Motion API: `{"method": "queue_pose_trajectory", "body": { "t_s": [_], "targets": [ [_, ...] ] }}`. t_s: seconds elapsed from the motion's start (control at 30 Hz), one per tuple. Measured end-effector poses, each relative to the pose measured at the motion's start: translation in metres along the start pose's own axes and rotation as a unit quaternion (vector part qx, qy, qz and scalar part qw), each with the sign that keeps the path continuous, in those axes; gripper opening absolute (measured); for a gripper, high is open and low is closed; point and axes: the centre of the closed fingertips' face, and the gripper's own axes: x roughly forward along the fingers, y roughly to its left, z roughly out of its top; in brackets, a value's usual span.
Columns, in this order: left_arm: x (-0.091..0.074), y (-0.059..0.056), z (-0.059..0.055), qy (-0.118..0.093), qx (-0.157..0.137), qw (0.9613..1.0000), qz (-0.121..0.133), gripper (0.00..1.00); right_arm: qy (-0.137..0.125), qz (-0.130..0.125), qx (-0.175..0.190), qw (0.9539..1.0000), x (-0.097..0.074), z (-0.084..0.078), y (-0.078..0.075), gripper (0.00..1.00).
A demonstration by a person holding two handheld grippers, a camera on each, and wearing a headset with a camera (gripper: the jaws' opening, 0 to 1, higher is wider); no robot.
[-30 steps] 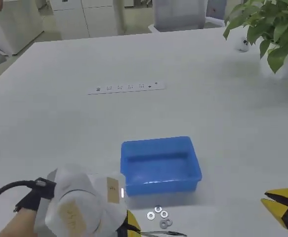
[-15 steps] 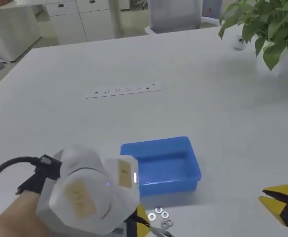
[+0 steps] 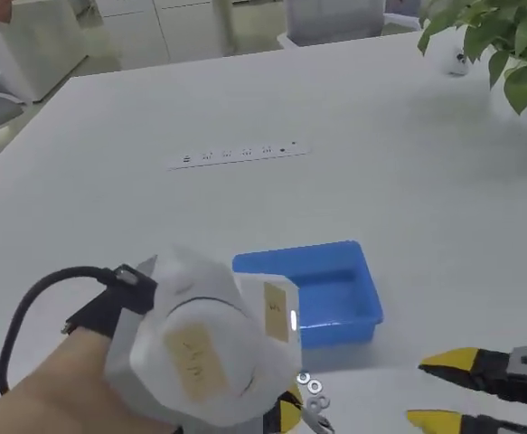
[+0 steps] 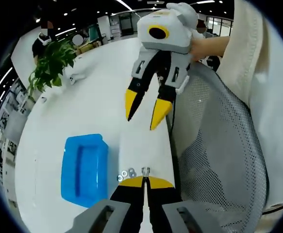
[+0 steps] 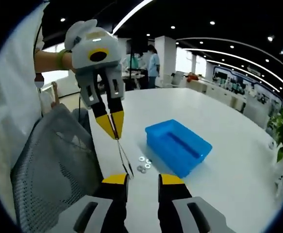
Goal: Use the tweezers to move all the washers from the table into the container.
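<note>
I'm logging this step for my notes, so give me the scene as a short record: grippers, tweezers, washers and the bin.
left gripper: shut on the tweezers
right gripper: open, holding nothing
tweezers: point down from the left gripper, tips near the washers
washers: small cluster on the table, beside the bin, outside it
bin: blue, upright on the table

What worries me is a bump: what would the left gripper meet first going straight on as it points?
Likely the table, just beside the washers: the left gripper points down at it, and the tweezers it holds would land first. How near the tips are is unclear.
</note>
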Motion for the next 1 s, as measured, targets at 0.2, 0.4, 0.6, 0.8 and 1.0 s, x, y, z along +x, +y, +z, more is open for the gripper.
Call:
{"method": "queue_pose_trajectory", "body": {
  "t_s": [0.2, 0.4, 0.6, 0.8, 1.0],
  "targets": [
    [0.001, 0.002, 0.003, -0.001, -0.006, 1.0, -0.004, 0.0, 0.031, 0.084, -0.042, 0.9951, 0.043, -0.008, 0.023, 0.21],
    [0.002, 0.007, 0.006, -0.005, -0.01, 0.9999, -0.013, 0.0, 0.057, 0.114, -0.054, 0.9904, 0.072, -0.02, 0.023, 0.22],
    [0.004, 0.01, 0.008, -0.008, -0.011, 0.9996, -0.025, 0.0, 0.044, 0.119, -0.036, 0.9913, 0.086, -0.016, 0.016, 0.12],
    [0.001, 0.018, 0.01, -0.006, -0.008, 0.9996, -0.027, 0.0, 0.017, 0.121, -0.01, 0.9924, 0.091, -0.005, 0.015, 0.07],
    [-0.001, 0.026, 0.009, -0.002, 0.001, 0.9995, -0.031, 0.0, -0.005, 0.116, 0.017, 0.993, 0.095, 0.0, 0.009, 0.08]
  ]
}}
